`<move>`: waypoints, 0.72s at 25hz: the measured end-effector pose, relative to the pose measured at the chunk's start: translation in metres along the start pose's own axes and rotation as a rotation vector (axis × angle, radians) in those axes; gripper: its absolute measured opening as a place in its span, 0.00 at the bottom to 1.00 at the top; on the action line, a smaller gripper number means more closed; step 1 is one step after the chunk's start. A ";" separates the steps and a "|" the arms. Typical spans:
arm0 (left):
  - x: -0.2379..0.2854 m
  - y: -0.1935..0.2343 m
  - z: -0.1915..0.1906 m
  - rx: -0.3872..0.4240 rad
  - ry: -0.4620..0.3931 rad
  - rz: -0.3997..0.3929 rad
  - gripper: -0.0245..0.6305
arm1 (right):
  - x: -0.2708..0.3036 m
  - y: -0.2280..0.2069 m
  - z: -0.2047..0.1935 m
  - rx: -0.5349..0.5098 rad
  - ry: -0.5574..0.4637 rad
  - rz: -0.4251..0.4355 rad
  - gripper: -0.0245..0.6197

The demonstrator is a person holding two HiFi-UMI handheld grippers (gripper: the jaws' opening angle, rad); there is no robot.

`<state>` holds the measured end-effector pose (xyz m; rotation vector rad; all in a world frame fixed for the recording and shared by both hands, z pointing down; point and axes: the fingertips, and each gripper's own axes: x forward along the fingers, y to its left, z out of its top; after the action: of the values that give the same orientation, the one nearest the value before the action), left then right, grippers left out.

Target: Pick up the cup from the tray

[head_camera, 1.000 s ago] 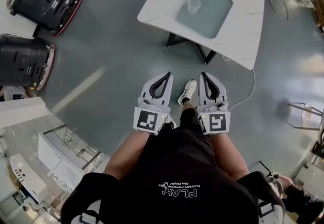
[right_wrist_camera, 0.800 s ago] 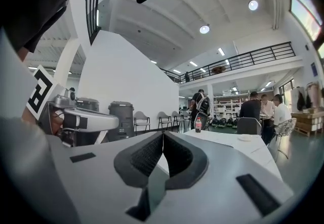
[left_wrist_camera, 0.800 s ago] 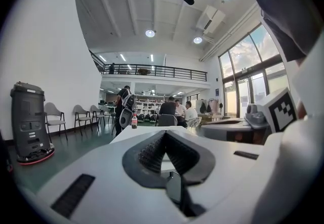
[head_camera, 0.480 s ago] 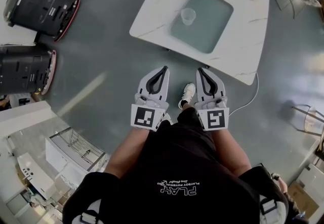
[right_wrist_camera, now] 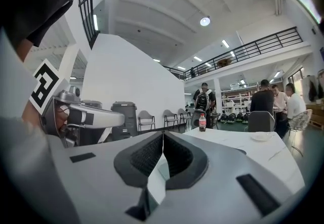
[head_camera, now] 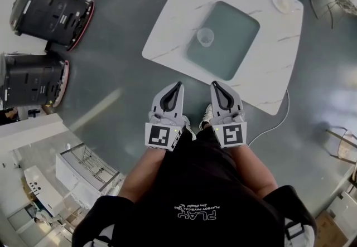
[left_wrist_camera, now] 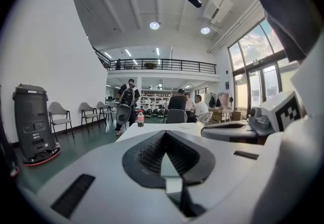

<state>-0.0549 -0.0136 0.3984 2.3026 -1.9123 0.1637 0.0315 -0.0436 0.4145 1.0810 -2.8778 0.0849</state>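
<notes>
A clear plastic cup (head_camera: 205, 36) stands upright on a grey-green tray (head_camera: 234, 51) in the middle of a white marble-look table (head_camera: 178, 23), seen in the head view. My left gripper (head_camera: 177, 85) and right gripper (head_camera: 213, 85) are held side by side in front of my body, just short of the table's near edge, well away from the cup. Both are shut with nothing between the jaws. In the gripper views the jaws (left_wrist_camera: 164, 134) (right_wrist_camera: 162, 134) meet at the tips, and the table top (right_wrist_camera: 238, 142) shows beyond them; the cup is hidden there.
A small white dish (head_camera: 283, 1) sits at the table's far right corner, and a red-capped bottle (right_wrist_camera: 202, 122) at its far edge. Two black machines (head_camera: 50, 6) (head_camera: 30, 81) stand on the floor at left. A white cable (head_camera: 273, 123) runs on the floor by the table. People and chairs are in the background.
I have stepped closer to the table: table, tray and cup have drawn nearer and lower in the head view. Both grippers stay shut side by side, their tips now almost at the table edge.
</notes>
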 end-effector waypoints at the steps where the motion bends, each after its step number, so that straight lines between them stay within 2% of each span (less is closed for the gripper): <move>1: 0.004 0.002 0.001 0.002 -0.002 -0.001 0.04 | 0.005 -0.001 -0.001 -0.001 0.001 -0.002 0.05; 6: 0.026 0.016 -0.006 -0.010 0.011 -0.029 0.04 | 0.027 -0.011 -0.013 -0.002 0.030 -0.045 0.05; 11: 0.058 0.038 -0.017 -0.014 0.033 -0.097 0.04 | 0.057 -0.022 -0.023 -0.010 0.084 -0.091 0.05; 16: 0.081 0.067 -0.027 -0.022 0.054 -0.167 0.04 | 0.085 -0.030 -0.034 0.014 0.124 -0.176 0.06; 18: 0.090 0.079 -0.033 -0.036 0.070 -0.184 0.04 | 0.095 -0.032 -0.045 0.019 0.166 -0.187 0.17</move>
<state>-0.1158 -0.1091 0.4501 2.4001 -1.6469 0.1846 -0.0168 -0.1263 0.4679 1.2759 -2.6223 0.1831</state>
